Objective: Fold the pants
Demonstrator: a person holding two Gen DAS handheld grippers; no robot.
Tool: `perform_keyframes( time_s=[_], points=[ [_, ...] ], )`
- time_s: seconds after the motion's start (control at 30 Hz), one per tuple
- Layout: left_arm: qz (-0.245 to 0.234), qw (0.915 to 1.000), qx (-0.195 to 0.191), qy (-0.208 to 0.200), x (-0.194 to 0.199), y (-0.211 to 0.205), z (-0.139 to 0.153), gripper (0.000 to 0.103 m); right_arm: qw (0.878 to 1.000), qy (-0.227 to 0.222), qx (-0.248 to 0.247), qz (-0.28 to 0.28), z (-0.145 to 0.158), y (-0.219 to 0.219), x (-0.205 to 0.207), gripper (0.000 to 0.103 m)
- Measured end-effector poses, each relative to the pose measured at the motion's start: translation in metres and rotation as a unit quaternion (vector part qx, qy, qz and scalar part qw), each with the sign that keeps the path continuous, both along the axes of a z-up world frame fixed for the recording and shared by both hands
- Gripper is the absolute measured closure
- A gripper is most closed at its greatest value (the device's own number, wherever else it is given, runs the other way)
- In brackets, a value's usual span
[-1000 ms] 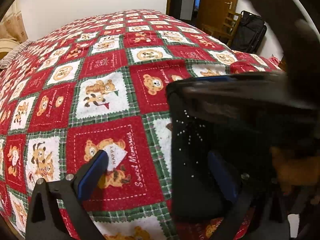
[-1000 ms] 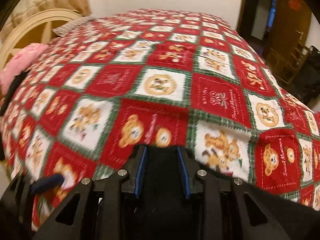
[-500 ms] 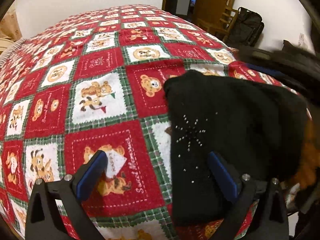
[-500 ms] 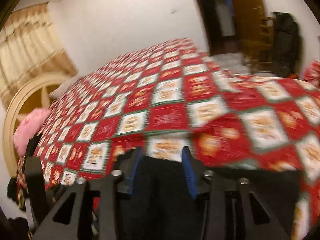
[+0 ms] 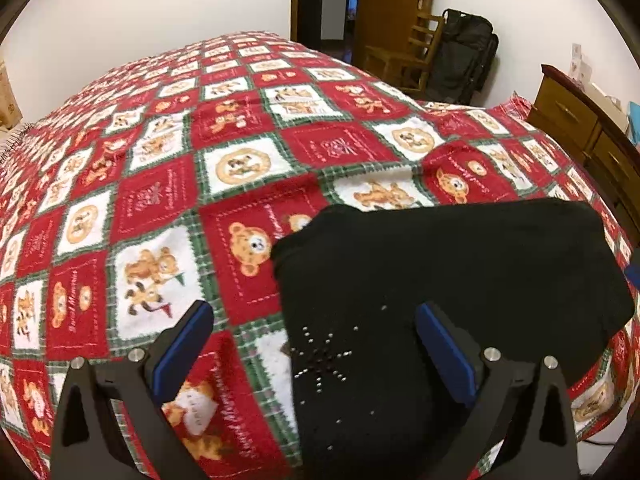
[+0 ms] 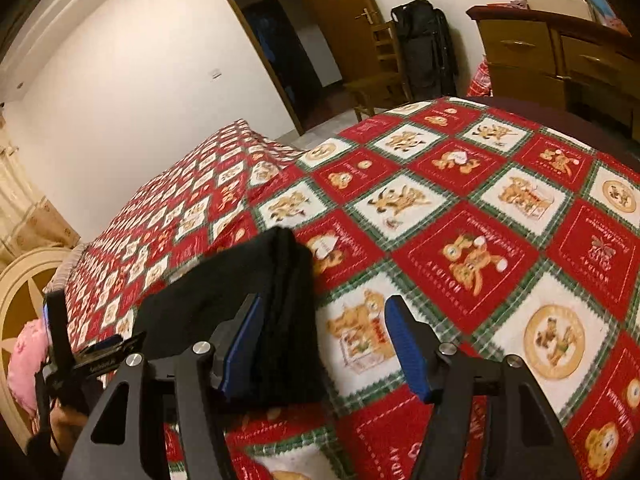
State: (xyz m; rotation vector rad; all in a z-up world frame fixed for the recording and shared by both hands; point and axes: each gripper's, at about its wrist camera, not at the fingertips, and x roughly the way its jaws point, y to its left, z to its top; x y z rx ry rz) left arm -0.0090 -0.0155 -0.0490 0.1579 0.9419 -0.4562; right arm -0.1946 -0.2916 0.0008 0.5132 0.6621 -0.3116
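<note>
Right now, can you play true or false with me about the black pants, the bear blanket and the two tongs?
1. The black pants lie folded on the bear blanket. True.
2. The left tongs are squeezing the pants. False: they are open, holding nothing.
3. The right tongs are open too. True.
4. The pants have a star of tiny shiny studs. True.
5. The blanket is blue with stripes. False: it has red and white squares with bears.
6. The wooden door is behind the bed. True.
</note>
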Motion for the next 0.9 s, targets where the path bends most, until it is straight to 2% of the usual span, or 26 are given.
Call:
perform_keyframes(
  time_s=[0.27, 0.37, 0.7, 0.83, 0.9],
  points=[
    [0.021, 0.9992, -0.018, 0.029, 0.003, 0.008, -0.009, 0.0, 0.999, 0.01, 0.024, 0.024, -0.027, 0.01, 0.03, 0.039],
    [0.029, 0.9986, -0.023, 0.038, 0.004, 0.008, -0.012, 0.0, 0.998, 0.015, 0.052, 0.034, -0.041, 0.016, 0.034, 0.039],
    [0.04, 0.9976, -0.035, 0.045, 0.005, 0.01, -0.016, 0.0, 0.997, 0.014, 0.048, 0.054, -0.042, 0.028, 0.033, 0.041],
    [0.037, 0.9974, -0.036, 0.049, 0.006, 0.011, -0.016, 0.0, 0.995, -0.002, 0.087, 0.046, -0.046, 0.018, 0.032, 0.038],
    [0.037, 0.9972, -0.039, 0.052, 0.007, 0.011, -0.016, 0.0, 0.995, -0.005, 0.087, 0.046, -0.046, 0.019, 0.033, 0.037]
  ],
)
